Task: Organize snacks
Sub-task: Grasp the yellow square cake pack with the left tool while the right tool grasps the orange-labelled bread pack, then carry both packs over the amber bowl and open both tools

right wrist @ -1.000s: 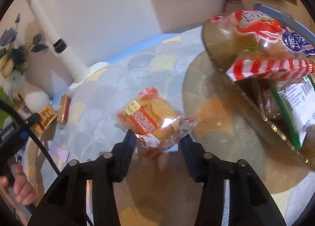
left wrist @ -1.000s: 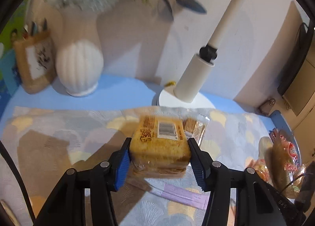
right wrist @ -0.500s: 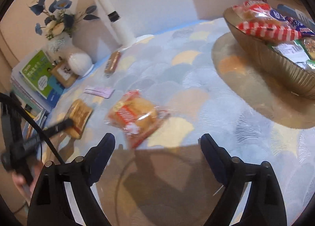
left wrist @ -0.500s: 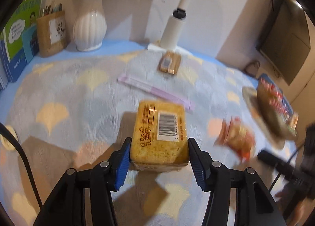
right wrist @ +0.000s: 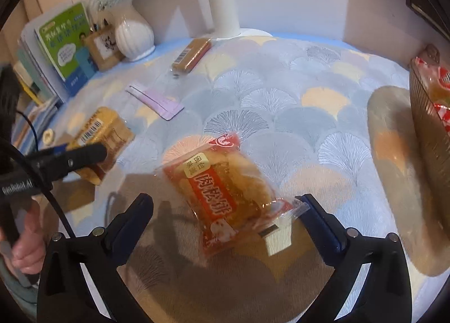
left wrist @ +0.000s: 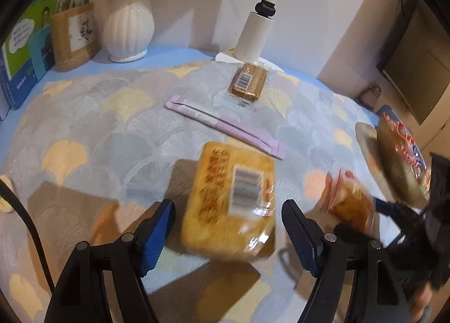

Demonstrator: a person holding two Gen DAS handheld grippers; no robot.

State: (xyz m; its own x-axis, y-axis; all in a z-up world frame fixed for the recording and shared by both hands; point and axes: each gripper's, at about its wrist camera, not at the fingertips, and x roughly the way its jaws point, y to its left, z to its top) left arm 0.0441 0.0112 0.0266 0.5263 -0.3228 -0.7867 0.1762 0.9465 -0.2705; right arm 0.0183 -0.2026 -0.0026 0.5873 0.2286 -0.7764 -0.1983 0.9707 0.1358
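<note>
Two black claws with blue pads tilt steeply down over my table's fan-patterned blue cloth (left wrist: 118,126). My left claw (left wrist: 227,227) is opening; its pads stand clear of the blurred golden bread pack with a barcode label (left wrist: 230,199) lying between them. My right claw (right wrist: 225,216) is opening wide around the orange-red clear-wrapped pastry packet (right wrist: 225,188), whose wrapper tip sits beside the right pad; I cannot tell if it touches. At the cloth's right edge, the ribbed amber glass snack bowl (right wrist: 424,115) is cut off. My left hand (right wrist: 28,247) shows only partly.
</note>
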